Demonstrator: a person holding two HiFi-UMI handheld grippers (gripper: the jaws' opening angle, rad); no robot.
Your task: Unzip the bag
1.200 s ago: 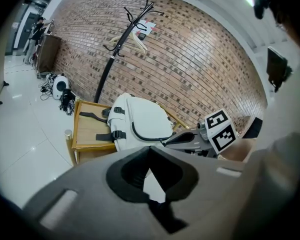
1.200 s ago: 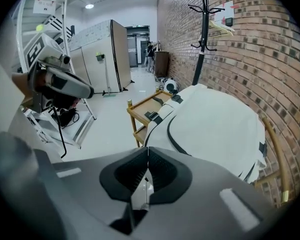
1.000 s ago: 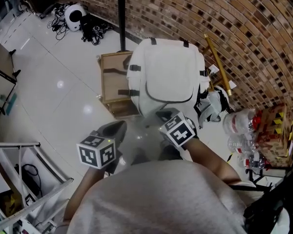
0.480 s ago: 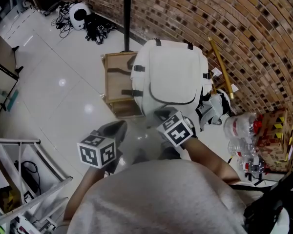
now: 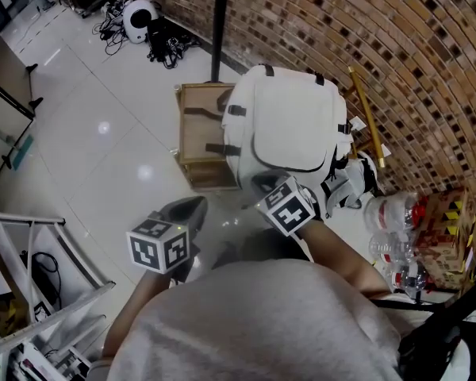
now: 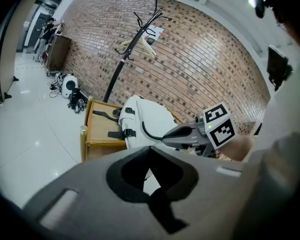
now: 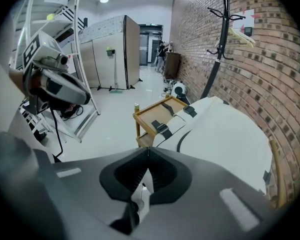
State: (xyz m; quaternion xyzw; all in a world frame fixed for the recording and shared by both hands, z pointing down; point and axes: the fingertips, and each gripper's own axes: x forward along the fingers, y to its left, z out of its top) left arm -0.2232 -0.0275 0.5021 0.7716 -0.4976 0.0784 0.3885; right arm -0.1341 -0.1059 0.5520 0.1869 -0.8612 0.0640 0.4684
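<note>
The left gripper [image 6: 149, 148] has its two jaws pressed together, and nothing is between them. In the head view this gripper [image 5: 192, 209] is held low at the left, above the white floor [image 5: 95, 133], well apart from the bag. The right gripper [image 7: 148, 150] also has its jaws together and holds nothing. In the head view the right gripper [image 5: 263, 182] points at the lower edge of the bag [image 5: 289, 121]. It is very near to the bag, but I cannot tell if it touches it. The left gripper view shows the same: the right gripper [image 6: 166, 135] stands just in front of the lower part of the bag [image 6: 145, 119].

The bag is a white backpack. It stands on a low wooden table [image 5: 197, 141], close to the brick wall [image 5: 397, 62]. On its front a dark zipper line [image 5: 289, 167] runs in a curve around the pocket. Two black straps [image 5: 219, 129] go from the left side of the bag onto the table top.

A black pole [image 5: 219, 22] rises behind the table. A yellow stick [image 5: 366, 117] leans on the wall right of the bag, and some plastic bottles [image 5: 389, 213] lie further right. A metal rack [image 5: 32, 292] is at the lower left.
</note>
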